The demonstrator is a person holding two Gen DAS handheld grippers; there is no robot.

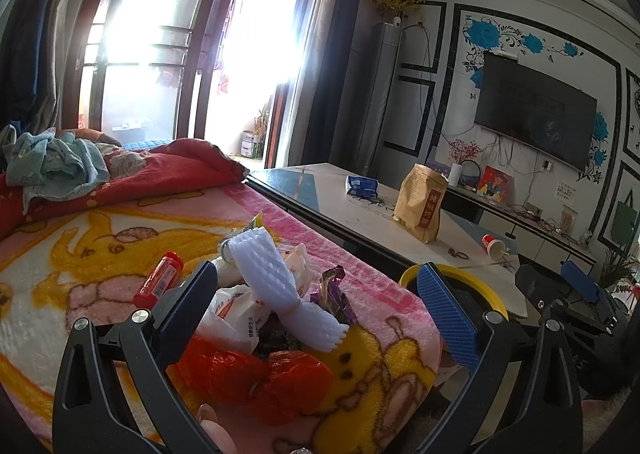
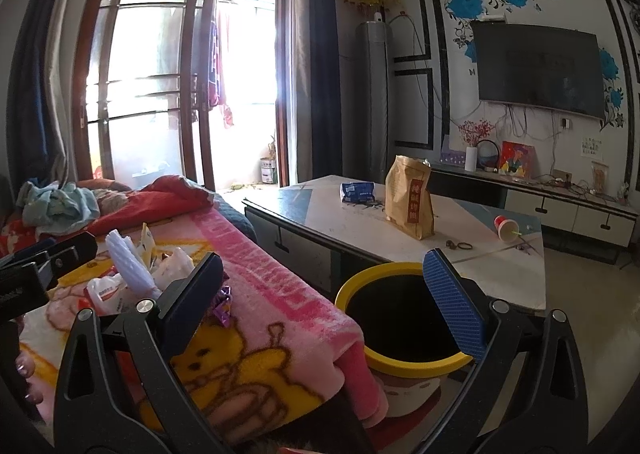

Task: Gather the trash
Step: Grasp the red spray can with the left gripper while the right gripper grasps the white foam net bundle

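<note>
A heap of trash, white foam fruit netting (image 1: pixel 276 274), crumpled red plastic bag (image 1: pixel 256 374), white wrappers (image 1: pixel 236 314) and a red tube (image 1: pixel 160 278), lies low and centre in the left view on the pink cartoon blanket (image 1: pixel 100 254). Nothing looks collected yet; the whole pile remains. The left gripper (image 1: pixel 316 306) hovers over it, fingers spread and empty. The right gripper (image 2: pixel 328 302), equally released, frames the yellow-rimmed black bin (image 2: pixel 400 366) beside the bed, below the tabletop (image 2: pixel 360 221).
</note>
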